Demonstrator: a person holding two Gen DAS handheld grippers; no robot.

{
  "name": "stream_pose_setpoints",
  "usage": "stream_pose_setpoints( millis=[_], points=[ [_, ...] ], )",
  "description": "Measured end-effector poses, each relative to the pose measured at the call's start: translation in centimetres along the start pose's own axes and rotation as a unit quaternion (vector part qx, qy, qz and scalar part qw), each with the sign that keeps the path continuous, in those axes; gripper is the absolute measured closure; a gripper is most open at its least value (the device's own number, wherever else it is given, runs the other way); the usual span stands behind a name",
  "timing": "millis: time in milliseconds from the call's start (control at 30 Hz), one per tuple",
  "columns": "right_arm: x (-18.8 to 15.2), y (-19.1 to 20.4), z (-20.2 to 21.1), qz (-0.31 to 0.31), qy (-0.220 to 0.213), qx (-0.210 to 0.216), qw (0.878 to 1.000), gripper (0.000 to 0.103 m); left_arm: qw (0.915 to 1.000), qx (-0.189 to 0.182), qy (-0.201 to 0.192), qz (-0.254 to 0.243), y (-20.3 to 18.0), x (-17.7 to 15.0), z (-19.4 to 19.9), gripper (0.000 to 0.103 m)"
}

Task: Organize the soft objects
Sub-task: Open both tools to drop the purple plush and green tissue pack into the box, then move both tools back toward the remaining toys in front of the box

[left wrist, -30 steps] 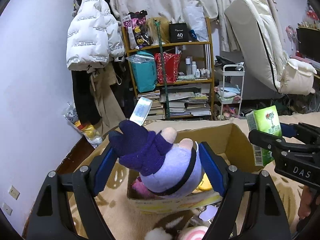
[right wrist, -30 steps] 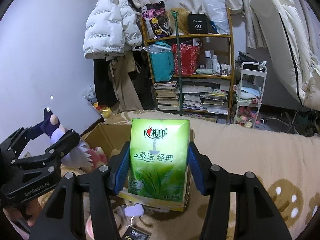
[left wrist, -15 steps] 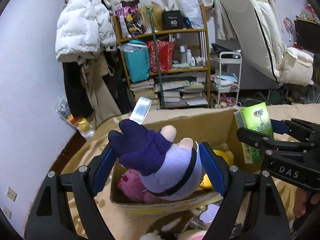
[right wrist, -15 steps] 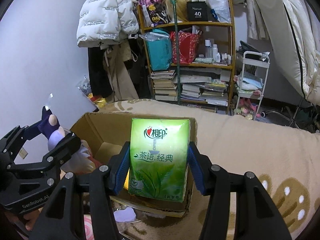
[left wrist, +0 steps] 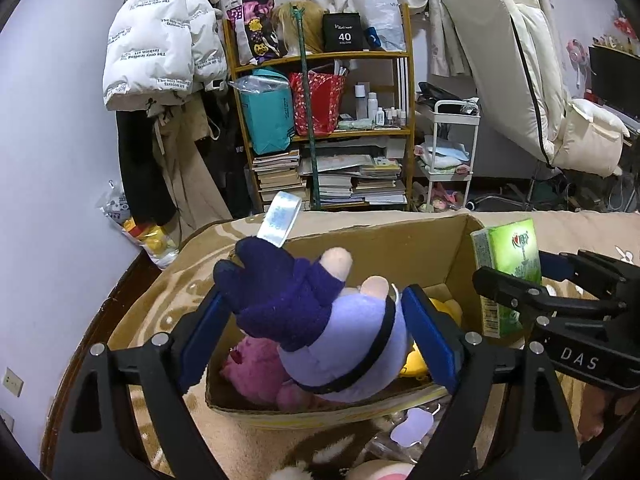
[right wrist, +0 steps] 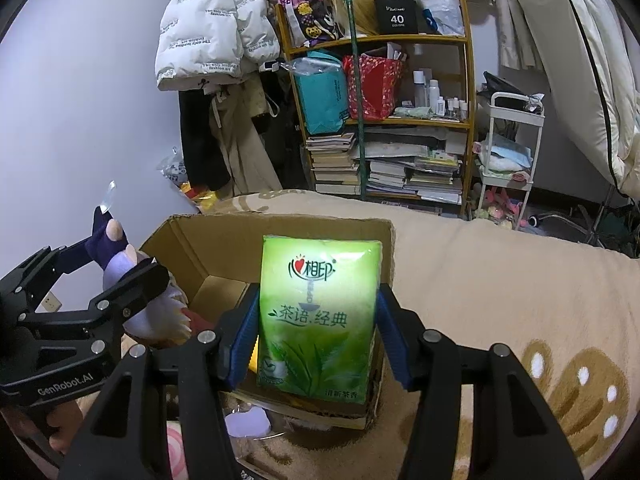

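Standing upright in right gripper: tissue pack.

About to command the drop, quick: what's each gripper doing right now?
Left gripper: closed on the purple plush toy.
Right gripper: closed on the green tissue pack.

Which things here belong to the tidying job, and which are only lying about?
Job: purple plush toy in left gripper; green tissue pack in right gripper; cardboard box.
Lying about: white puffer jacket, bookshelf, white trolley.
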State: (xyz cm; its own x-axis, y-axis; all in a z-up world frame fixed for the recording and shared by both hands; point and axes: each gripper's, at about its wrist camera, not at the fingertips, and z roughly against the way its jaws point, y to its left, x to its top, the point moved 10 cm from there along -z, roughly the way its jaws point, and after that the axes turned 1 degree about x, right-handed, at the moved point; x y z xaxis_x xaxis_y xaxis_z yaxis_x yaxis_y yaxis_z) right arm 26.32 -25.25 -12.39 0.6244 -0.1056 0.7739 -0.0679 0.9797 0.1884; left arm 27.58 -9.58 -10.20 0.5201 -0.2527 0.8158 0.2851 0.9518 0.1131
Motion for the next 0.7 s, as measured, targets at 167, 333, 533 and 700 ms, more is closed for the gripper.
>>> stream_pose_setpoints(
  millis=[167, 333, 533, 700],
  points=[
    [-0.1, 0.0, -0.1, -0.007, 0.003, 0.011, 1.0, 0.044, 0.9997, -0.014, 0.009, 0.019, 0.4, 0.1, -0.4, 0.016],
    [0.0, 0.1, 0.0, -0.004, -0.001, 0.013, 1.0, 0.043, 0.9989, -0.023, 0.013, 0.038, 0.9, 0.3, -0.4, 0.011],
    [0.1, 0.2, 0.2, -0.008, -0.005, 0.016, 1.0, 0.043, 0.9987, -0.026, 0.005, 0.043, 1.1, 0.8, 0.0, 0.007],
    [0.3, -0.1, 1.0, -0.02, -0.011, 0.019, 1.0, 0.034, 0.9991, -0.01, 0.011, 0.04, 1.6, 0.5, 0.3, 0.007]
  ],
)
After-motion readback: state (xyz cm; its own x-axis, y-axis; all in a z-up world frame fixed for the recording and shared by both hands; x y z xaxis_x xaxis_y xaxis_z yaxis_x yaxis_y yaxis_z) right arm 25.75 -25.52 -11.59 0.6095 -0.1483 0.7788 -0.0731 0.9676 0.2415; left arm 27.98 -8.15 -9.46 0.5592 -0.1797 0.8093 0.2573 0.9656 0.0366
